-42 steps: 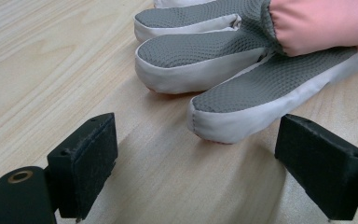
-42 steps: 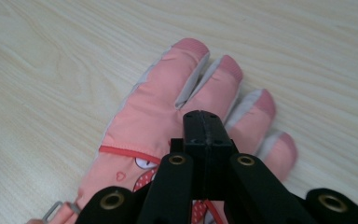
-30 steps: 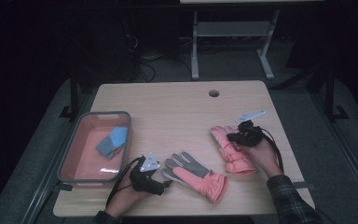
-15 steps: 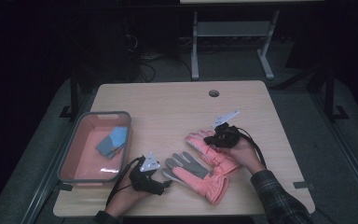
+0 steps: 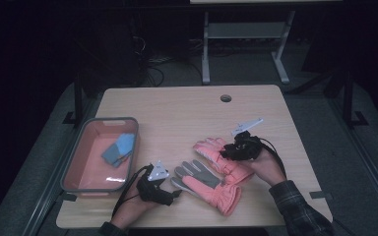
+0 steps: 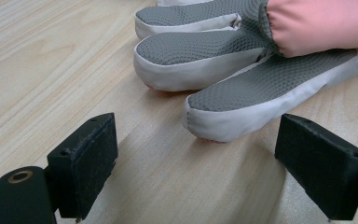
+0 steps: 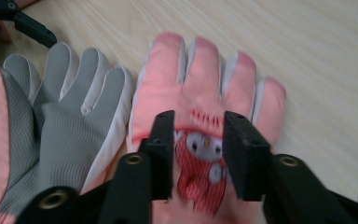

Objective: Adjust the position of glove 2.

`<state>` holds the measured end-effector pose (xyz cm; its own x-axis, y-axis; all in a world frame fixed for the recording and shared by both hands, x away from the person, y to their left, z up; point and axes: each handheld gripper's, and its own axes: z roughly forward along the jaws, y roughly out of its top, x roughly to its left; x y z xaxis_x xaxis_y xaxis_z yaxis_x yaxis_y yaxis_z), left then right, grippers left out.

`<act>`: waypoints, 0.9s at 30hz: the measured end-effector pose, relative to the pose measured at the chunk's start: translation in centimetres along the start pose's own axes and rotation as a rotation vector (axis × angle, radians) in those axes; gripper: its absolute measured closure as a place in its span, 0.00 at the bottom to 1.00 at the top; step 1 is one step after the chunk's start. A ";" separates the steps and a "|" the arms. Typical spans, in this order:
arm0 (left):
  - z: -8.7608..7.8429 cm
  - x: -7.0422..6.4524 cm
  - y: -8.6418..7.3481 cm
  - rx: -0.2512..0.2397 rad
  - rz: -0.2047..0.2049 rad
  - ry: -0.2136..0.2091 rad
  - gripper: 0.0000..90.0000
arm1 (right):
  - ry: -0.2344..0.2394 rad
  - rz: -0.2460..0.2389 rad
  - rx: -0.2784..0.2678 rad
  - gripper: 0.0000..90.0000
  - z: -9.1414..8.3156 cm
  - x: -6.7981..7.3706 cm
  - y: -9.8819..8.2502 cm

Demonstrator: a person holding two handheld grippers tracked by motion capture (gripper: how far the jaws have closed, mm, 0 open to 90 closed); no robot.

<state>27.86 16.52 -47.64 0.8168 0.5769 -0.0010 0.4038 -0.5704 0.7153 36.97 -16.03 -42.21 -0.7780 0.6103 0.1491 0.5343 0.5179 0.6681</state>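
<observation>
Pink glove (image 7: 205, 93) (cuff cut off) lies under the right hand-held gripper (image 7: 198, 154), jaws just parted.

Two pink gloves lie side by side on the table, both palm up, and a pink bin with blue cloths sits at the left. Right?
Not quite. Only the near glove lies palm up, showing its grey palm. The far glove lies back up, with a cartoon patch showing, as the right gripper view makes plain. The bin and blue cloths are as you say.
</observation>
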 end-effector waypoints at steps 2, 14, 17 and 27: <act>0.0 0.0 0.0 0.001 0.000 0.000 0.14 | -0.010 0.024 0.006 0.64 -0.2 0.2 -0.6; 0.0 0.0 0.0 0.000 0.000 0.000 0.14 | -0.062 0.085 0.095 0.61 1.9 0.3 -1.9; 0.0 0.0 0.0 0.000 -0.001 0.000 0.14 | -0.061 0.068 0.096 0.71 2.2 0.5 -2.0; 0.0 0.0 0.0 -0.003 -0.003 0.000 0.14 | -0.025 -0.001 0.062 0.98 1.3 0.2 -1.9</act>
<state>27.85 16.50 -47.66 0.8155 0.5788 -0.0031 0.4050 -0.5668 0.7174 36.27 -16.09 -44.38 -0.7703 0.6243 0.1298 0.5537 0.5539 0.6218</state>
